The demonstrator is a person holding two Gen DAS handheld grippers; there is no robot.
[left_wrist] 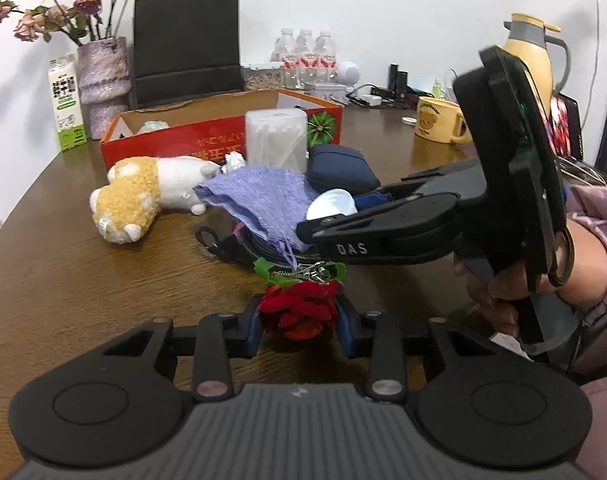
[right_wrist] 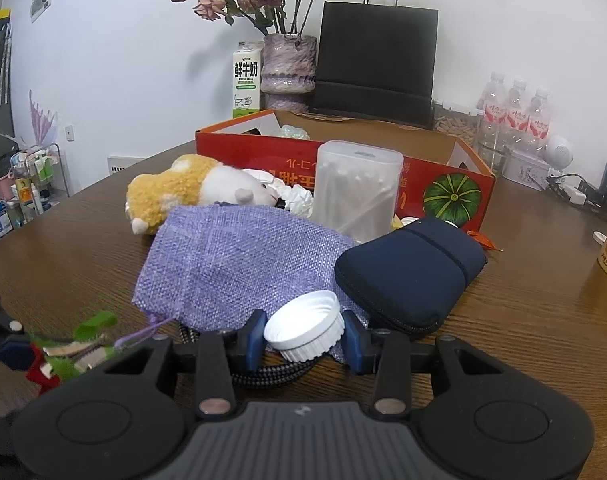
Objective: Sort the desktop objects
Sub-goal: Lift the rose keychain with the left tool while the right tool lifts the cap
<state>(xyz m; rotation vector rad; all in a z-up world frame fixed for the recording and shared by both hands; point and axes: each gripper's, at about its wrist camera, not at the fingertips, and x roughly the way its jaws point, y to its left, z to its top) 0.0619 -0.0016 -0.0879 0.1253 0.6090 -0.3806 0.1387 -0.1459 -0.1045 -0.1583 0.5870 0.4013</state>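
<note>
Gripping a red fabric rose (left_wrist: 299, 312), the left gripper (left_wrist: 301, 320) pairs with the right gripper (right_wrist: 303, 334) clamping a white cap (right_wrist: 305, 330); next, probably both go into the red box (right_wrist: 263, 152).

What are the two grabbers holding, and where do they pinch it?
The left gripper pinches a red fabric rose by the sides of its bloom. The right gripper pinches a white bottle cap across its ribbed rim.

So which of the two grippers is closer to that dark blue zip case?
Right. The right gripper, holding a white cap, sits just beside the dark blue zip case. The left gripper, holding a red rose, is further back.
</note>
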